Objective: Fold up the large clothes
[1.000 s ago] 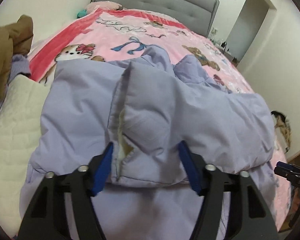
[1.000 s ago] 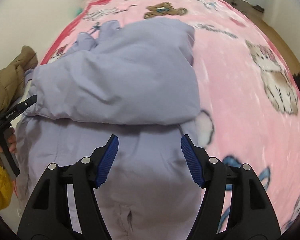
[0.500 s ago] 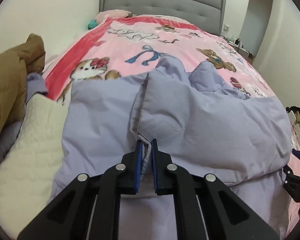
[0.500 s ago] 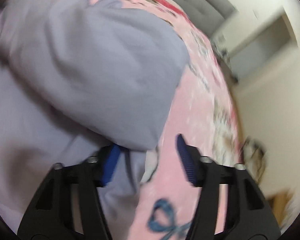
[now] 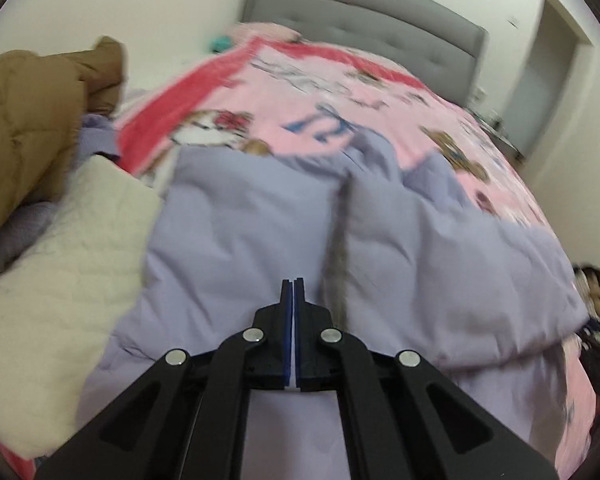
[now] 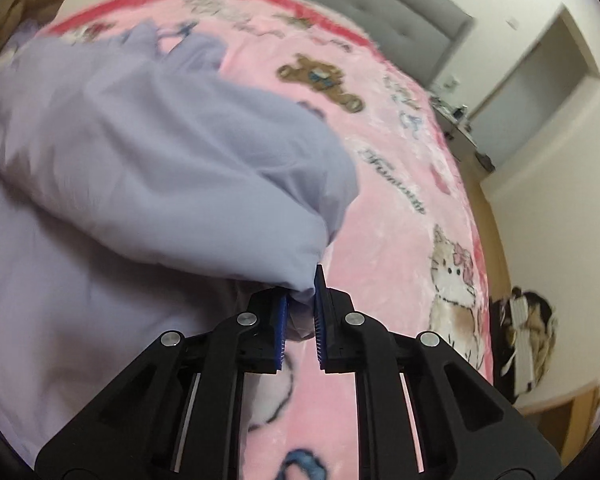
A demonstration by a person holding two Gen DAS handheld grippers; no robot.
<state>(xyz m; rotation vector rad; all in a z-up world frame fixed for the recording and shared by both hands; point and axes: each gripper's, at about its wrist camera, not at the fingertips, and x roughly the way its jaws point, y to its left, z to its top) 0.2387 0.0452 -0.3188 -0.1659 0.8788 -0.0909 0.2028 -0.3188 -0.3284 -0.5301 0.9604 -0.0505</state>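
Note:
A lavender padded jacket [image 5: 260, 232] lies across the pink bed cover, its top part folded over the lower part. My left gripper [image 5: 293, 286] is shut above the jacket's left half, with only a thin pale sliver between the blue pads; whether it pinches fabric I cannot tell. In the right wrist view the jacket [image 6: 140, 160] fills the left side. My right gripper [image 6: 302, 300] is shut on the folded layer's right corner, which bunches between the blue pads.
A pink cartoon blanket [image 5: 340, 92] covers the bed, with a grey headboard [image 5: 360, 12] at the far end. A brown coat [image 5: 24, 128] and a cream quilted garment [image 5: 52, 280] lie at the left. A doorway [image 6: 540, 88] and dark items on the floor [image 6: 528, 340] are to the right.
My left gripper closed on the jacket's folded edge, then rose and shifted left. My right gripper swung right to the folded layer's corner and closed on it.

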